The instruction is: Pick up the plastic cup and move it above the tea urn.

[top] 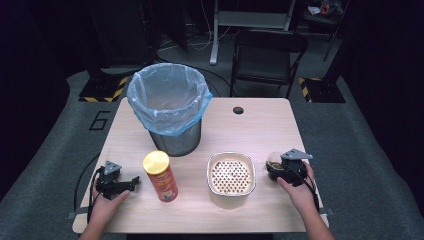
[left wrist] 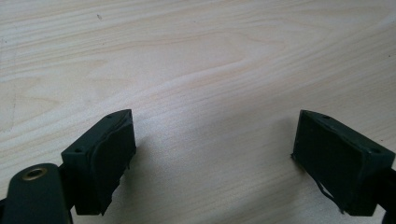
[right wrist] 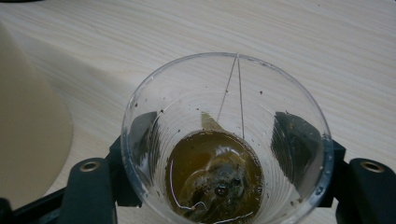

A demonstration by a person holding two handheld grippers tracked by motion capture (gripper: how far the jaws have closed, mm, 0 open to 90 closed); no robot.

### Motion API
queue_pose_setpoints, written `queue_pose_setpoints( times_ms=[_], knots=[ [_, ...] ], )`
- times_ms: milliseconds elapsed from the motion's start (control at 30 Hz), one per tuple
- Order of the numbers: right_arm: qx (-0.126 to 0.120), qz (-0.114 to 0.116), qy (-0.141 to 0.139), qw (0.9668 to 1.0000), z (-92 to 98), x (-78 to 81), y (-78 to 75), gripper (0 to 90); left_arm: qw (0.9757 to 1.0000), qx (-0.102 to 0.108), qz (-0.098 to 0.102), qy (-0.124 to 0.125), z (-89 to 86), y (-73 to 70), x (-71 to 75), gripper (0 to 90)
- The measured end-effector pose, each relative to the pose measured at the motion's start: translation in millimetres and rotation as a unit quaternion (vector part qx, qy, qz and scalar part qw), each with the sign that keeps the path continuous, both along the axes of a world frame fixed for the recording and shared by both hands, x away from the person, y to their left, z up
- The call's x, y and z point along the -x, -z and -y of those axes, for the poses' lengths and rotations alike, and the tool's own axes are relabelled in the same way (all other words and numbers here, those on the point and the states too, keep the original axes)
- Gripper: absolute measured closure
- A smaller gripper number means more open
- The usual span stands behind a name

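A clear plastic cup (right wrist: 224, 140) stands on the wooden table (top: 260, 130), holding a little brown liquid and a soaked tea bag (right wrist: 217, 179) whose string runs up to the rim. My right gripper (right wrist: 219, 140) has a black pad pressed against each side of the cup. From above, the cup (top: 274, 159) is at the table's right, just right of the bowl, with my right gripper (top: 276, 169) around it. At the front left my left gripper (top: 133, 181) rests low, pointing right toward the can. Its jaws (left wrist: 212, 154) stand wide apart over bare wood, with nothing between them.
A metal bin (top: 172, 135) lined with a blue bag stands at the back left. A red chip can with a yellow lid (top: 161, 176) is upright beside my left gripper. A cream bowl (top: 252, 176) with a holed insert sits centre front. A folding chair (top: 267, 55) stands beyond the table.
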State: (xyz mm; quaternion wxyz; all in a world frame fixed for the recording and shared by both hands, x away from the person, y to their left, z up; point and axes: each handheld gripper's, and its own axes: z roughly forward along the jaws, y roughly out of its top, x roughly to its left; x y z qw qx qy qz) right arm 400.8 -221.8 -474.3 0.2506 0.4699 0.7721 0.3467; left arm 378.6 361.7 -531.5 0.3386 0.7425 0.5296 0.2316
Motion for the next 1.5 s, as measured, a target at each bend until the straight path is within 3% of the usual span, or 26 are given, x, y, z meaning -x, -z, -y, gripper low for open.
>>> queue_pose_setpoints(
  times_ms=[133, 300, 400, 467, 500, 533, 600, 700, 733, 767, 800, 833, 867, 933, 967, 1000, 1067, 1233, 1367, 1467, 1500],
  knots=[
    [-0.004, -0.004, -0.039, 0.9992, -1.5, -4.1, -11.9, 33.7, 1.0000, 0.000, 0.000, 0.000, 0.0, 0.0, 0.0, 12.4],
    [0.022, 0.016, -0.095, 0.9951, -9.0, -11.6, -34.4, 34.7, 1.0000, 0.000, 0.000, 0.000, 0.0, 0.0, 0.0, 12.4],
    [0.062, 0.045, -0.140, 0.9872, -18.3, -18.2, -50.1, 35.2, 1.0000, 0.000, 0.000, 0.000, 0.0, 0.0, 0.0, 12.4],
    [0.082, 0.065, -0.162, 0.9812, -25.1, -21.6, -57.6, 35.2, 1.0000, 0.000, 0.000, 0.000, 0.0, 0.0, 0.0, 12.4],
    [0.089, 0.072, -0.164, 0.9798, -28.8, -22.8, -60.7, 35.3, 1.0000, 0.000, 0.000, 0.000, 0.0, 0.0, 0.0, 12.4],
    [0.109, 0.089, -0.185, 0.9727, -33.7, -26.8, -67.1, 35.3, 1.0000, 0.000, 0.000, 0.000, 0.0, 0.0, 0.0, 12.4],
    [0.123, 0.107, -0.205, 0.9652, -39.6, -32.9, -75.7, 35.5, 1.0000, 0.000, 0.000, 0.000, 0.0, 0.0, 0.0, 12.4],
    [0.130, 0.122, -0.228, 0.9573, -47.4, -39.4, -87.5, 35.7, 1.0000, 0.000, 0.000, 0.000, 0.0, 0.0, 0.0, 12.4],
    [0.130, 0.126, -0.244, 0.9528, -50.8, -41.8, -92.0, 35.7, 1.0000, 0.000, 0.000, 0.000, 0.0, 0.0, 0.0, 12.4],
    [0.129, 0.129, -0.251, 0.9506, -52.9, -43.0, -94.4, 35.7, 1.0000, 0.000, 0.000, 0.000, 0.0, 0.0, 0.0, 12.4],
    [0.129, 0.129, -0.251, 0.9506, -52.9, -43.0, -94.4, 35.7, 1.0000, 0.000, 0.000, 0.000, 0.0, 0.0, 0.0, 12.4],
    [0.132, 0.143, -0.274, 0.9419, -60.2, -46.4, -100.5, 35.7, 1.0000, 0.000, 0.000, 0.000, 0.0, 0.0, 0.0, 12.4],
    [0.133, 0.145, -0.278, 0.9403, -61.6, -46.8, -101.4, 35.6, 1.0000, 0.000, 0.000, 0.000, 0.0, 0.0, 0.0, 12.4],
    [0.136, 0.155, -0.293, 0.9336, -67.4, -49.2, -103.7, 35.6, 1.0000, 0.000, 0.000, 0.000, 0.0, 0.0, 0.0, 12.4],
    [0.138, 0.161, -0.301, 0.9297, -70.3, -50.3, -104.1, 35.6, 1.0000, 0.000, 0.000, 0.000, 0.0, 0.0, 0.0, 12.4],
    [0.144, 0.168, -0.313, 0.9234, -73.3, -51.9, -104.3, 35.7, 1.0000, 0.000, 0.000, 0.000, 0.0, 0.0, 0.0, 12.4],
    [0.153, 0.179, -0.326, 0.9156, -77.0, -54.3, -104.6, 35.7, 1.0000, 0.000, 0.000, 0.000, 0.0, 0.0, 0.0, 12.4],
    [0.135, 0.195, -0.360, 0.9024, -83.3, -63.2, -106.1, 35.8, 1.0000, 0.000, 0.000, 0.000, -0.1, 0.0, 0.0, 12.4],
    [0.133, 0.196, -0.397, 0.8870, -90.3, -66.4, -106.8, 35.9, 1.0000, 0.000, 0.000, 0.000, 0.0, 0.0, 0.0, 12.4],
    [0.140, 0.199, -0.426, 0.8715, -98.4, -64.8, -106.9, 36.0, 1.0000, 0.000, 0.000, 0.000, 0.0, 0.0, 0.0, 12.4],
    [0.142, 0.200, -0.432, 0.8678, -101.0, -64.1, -106.6, 36.0, 1.0000, 0.000, 0.000, 0.000, 0.0, 0.0, 0.0, 12.4]
  ],
)
